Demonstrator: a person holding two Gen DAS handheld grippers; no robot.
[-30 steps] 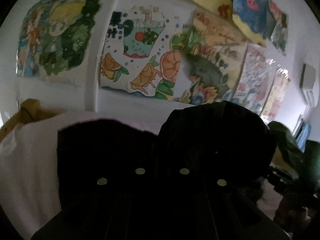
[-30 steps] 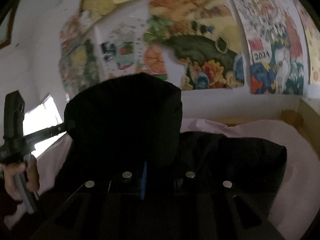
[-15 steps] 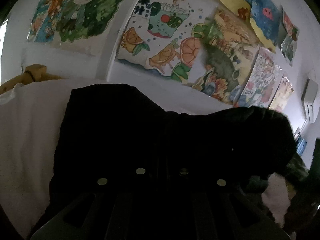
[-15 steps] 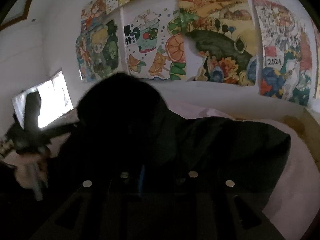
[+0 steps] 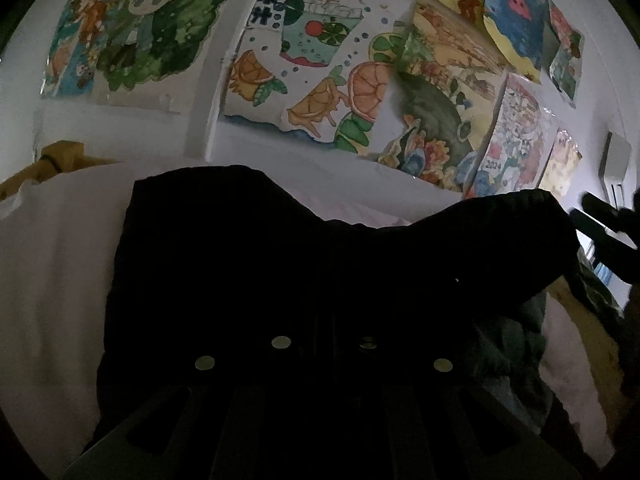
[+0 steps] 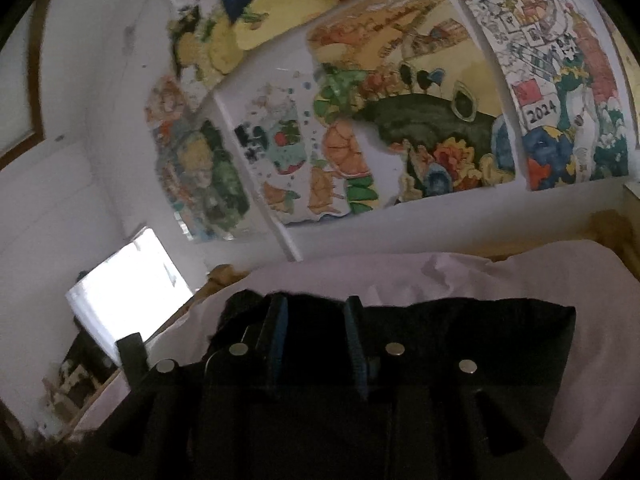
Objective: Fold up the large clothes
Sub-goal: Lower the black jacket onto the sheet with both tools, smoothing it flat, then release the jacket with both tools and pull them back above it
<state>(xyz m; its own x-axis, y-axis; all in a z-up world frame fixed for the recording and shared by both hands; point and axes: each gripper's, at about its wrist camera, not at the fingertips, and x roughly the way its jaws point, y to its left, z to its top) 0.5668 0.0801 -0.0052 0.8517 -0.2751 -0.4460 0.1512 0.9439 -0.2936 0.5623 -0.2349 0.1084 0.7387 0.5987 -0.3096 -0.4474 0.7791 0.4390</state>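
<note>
Since a second ago the raised fold of the dark garment (image 5: 320, 264) has been laid down ahead of the left tool (image 5: 324, 320), and the bunch that filled the right tool (image 6: 316, 320) has dropped clear; more wall is seen from that side now. The right tool's jaws are opening, and nothing is seen pressed between the blue pads (image 6: 280, 328), with cloth just below and ahead of them. The left tool is fully closed; its tips are lost in black cloth, so what it grips cannot be told for sure (probably a garment edge). The garment lies on the pale bed sheet (image 6: 500, 276), spread ahead of both tools, its far hem (image 6: 480, 304) fairly straight. It is judged soft, limp and bulky, moderately heavy, not slippery, not fragile. A hold is best taken at a corner or hem, both layers pinched together. No containers are visible, only a dim clothes pile (image 5: 508, 344) right of the left tool.
</note>
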